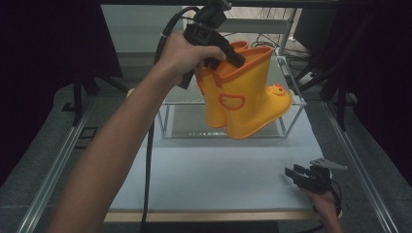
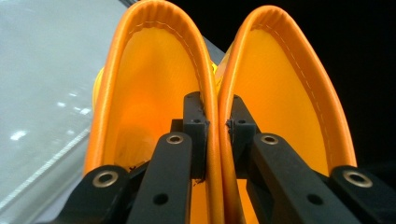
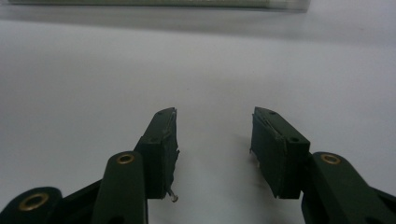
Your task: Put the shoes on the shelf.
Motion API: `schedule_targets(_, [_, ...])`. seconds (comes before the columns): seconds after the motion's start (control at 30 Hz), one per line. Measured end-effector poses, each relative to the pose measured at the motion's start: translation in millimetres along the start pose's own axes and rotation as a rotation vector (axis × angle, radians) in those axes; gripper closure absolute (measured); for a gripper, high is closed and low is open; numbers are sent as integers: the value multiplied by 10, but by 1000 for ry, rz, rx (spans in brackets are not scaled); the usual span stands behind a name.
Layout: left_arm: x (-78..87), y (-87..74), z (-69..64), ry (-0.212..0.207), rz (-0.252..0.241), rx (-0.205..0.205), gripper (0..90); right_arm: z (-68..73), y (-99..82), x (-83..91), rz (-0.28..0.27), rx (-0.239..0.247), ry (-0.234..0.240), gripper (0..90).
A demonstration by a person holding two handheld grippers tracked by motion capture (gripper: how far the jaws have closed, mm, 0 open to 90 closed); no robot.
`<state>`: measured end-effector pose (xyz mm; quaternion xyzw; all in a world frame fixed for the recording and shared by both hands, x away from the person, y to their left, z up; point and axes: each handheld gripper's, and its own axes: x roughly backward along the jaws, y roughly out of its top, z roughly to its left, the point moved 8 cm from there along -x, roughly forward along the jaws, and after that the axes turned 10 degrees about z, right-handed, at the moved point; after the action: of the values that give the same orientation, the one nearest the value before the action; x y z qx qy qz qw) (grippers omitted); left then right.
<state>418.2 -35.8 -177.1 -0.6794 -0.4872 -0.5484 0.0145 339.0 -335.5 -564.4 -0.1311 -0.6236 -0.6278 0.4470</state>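
Boots: a pair of yellow rubber boots with orange rims (image 1: 245,97) is held aloft at 12 o'clock, adjoining rims clamped together by the left hand-held gripper (image 1: 232,54). The right hand-held gripper (image 1: 297,175), jaws apart, is rested on the pale worktop (image 1: 214,170) at 4 o'clock.

boots (image 1: 245,92) above table (image 1: 209,174), rack (image 1: 291,104) behind

right gripper (image 3: 214,144) fingers (image 3: 161,144) spread apart, low over pale table (image 3: 93,79); clear rack edge (image 3: 159,3) beyond.

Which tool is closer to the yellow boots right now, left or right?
Left. The left tool is clamped on the yellow boots' tops, holding them up; the right tool rests open, well apart.
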Motion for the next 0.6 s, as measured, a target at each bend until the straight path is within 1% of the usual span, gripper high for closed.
schedule_targets(0.17, [6, 158, 288, 73, -33, 80, 820, 13, 2, 22, -2, 1, 7, 500])
schedule_targets(0.2, [6, 177, 332, 79, -37, 91, 820, 12, 2, 20, -2, 1, 7, 500])
schedule_targets(0.23, [8, 207, 409, 99, -44, 108, 820, 11, 2, 18, -3, 1, 7, 500])
schedule_targets(0.27, [11, 235, 465, 108, -57, 126, 820, 15, 3, 14, -2, 2, 7, 500])
schedule_targets(0.3, [13, 250, 508, 115, -59, 137, 820, 19, 5, 11, -4, 2, 8, 500])
schedule_targets(0.33, [13, 280, 579, 137, -68, 153, 820, 23, 6, 10, -4, 3, 8, 500])
schedule_targets(0.37, [10, 297, 618, 142, -73, 161, 820, 32, 8, 11, -4, 5, 9, 500])
schedule_targets(0.47, [-24, 361, 781, 180, -85, 196, 820, 51, 12, 9, -6, 10, 11, 500])
schedule_targets(0.6, [-94, 415, 953, 219, -86, 233, 820, 72, 10, 10, -3, 16, 11, 500])
